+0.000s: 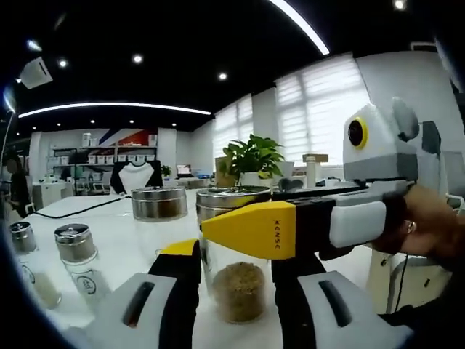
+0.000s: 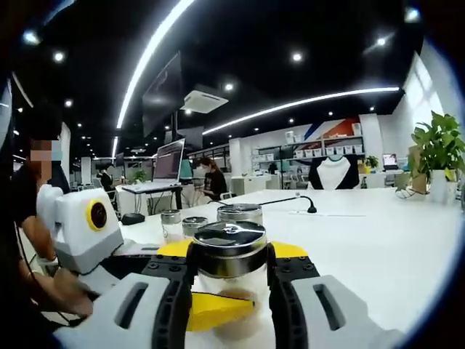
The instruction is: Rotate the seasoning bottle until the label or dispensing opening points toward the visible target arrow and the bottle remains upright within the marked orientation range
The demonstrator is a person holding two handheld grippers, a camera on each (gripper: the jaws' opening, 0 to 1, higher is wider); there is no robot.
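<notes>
A glass seasoning bottle [image 1: 237, 294] with brown granules at its bottom and a silver lid [image 1: 231, 196] stands upright on the white table [image 1: 131, 247]. My left gripper [image 1: 236, 280] is shut on its lower body, one black finger [image 1: 180, 287] on each side. My right gripper [image 2: 231, 280] is shut on the same bottle [image 2: 231, 280] just under the lid [image 2: 230, 243]. In the left gripper view, the right gripper's yellow jaw crosses in front of the bottle's upper part. The left gripper's yellow jaw lies low in front of the bottle in the right gripper view.
A second silver-lidded jar [image 1: 158, 205] stands just behind on the left, and two small shakers [image 1: 75, 246] are nearer the left edge. Several jars [image 2: 240, 213] sit behind the bottle. A potted plant [image 1: 252, 158] and a black cable [image 2: 290, 200] are on the table. A person [image 2: 33, 189] stands at left.
</notes>
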